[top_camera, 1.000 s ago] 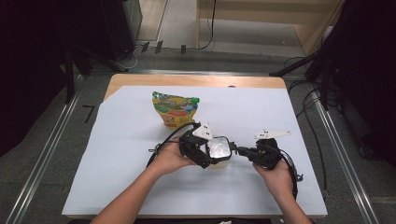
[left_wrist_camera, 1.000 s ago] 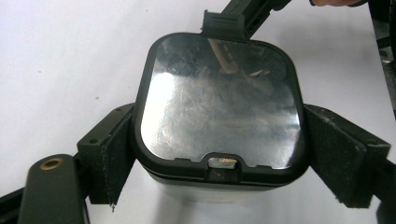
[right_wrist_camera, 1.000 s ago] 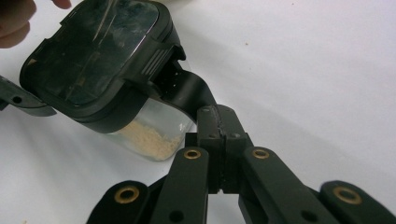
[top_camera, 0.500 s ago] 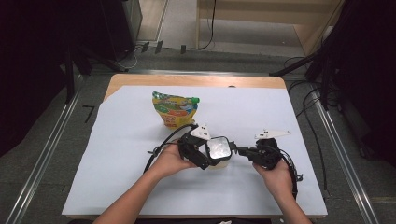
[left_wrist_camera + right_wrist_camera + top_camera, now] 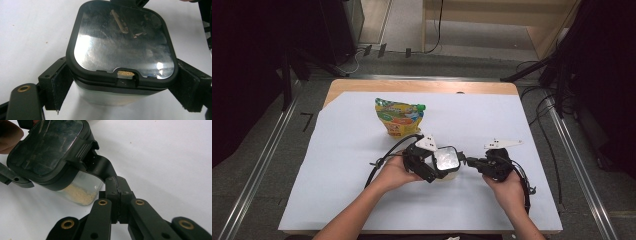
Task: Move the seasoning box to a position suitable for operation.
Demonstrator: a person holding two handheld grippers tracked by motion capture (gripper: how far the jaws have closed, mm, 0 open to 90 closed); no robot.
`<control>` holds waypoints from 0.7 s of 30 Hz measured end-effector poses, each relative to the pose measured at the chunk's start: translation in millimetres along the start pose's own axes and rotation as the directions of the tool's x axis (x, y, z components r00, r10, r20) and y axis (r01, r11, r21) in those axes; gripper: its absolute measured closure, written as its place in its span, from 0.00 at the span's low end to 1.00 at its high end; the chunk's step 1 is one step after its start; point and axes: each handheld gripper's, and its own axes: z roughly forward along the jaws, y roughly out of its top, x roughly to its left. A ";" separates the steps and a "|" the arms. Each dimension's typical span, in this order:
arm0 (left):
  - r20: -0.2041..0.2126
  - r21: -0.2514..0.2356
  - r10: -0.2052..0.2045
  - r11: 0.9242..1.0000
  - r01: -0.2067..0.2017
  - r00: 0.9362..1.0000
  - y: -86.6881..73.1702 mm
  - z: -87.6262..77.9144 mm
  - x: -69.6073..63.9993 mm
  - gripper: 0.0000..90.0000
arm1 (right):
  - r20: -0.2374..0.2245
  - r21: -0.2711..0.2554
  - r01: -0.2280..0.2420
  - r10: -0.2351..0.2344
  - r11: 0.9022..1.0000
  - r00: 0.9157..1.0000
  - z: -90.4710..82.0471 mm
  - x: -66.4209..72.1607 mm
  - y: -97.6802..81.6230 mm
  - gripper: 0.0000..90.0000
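Observation:
A small clear container (image 5: 446, 161) with a black-rimmed lid stands on the white sheet and holds beige granules (image 5: 80, 192). My left gripper (image 5: 438, 169) is shut on its clear body, one pad (image 5: 61, 85) on each side, just below the lid (image 5: 122, 42). From the right, my right gripper (image 5: 468, 162) is shut. Its joined tips (image 5: 96, 163) are tucked under the ribbed latch tab (image 5: 83, 148) at the lid's edge. The container (image 5: 50, 147) leans slightly toward the left hand.
A colourful snack pouch with a green cap (image 5: 399, 116) stands behind the container, toward the table's far side. The white sheet (image 5: 512, 120) covers most of the wooden table. Cables trail from both grippers near the front edge.

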 end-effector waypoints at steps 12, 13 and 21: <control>-0.045 0.022 0.089 0.996 -0.088 0.995 3.1 -3.8 -5.5 0.19 | -0.001 0.004 -0.003 0.003 1.000 1.000 0.6 -0.3 -0.4 1.00; -0.045 0.025 0.093 0.995 -0.092 0.995 3.6 -4.5 -5.5 0.19 | -0.001 0.004 -0.004 0.004 1.000 1.000 0.7 -0.3 -0.4 1.00; -0.049 0.047 0.112 0.993 -0.110 0.992 9.2 -8.2 -6.8 0.20 | 0.000 0.004 -0.003 0.003 1.000 1.000 1.4 -0.6 -0.5 1.00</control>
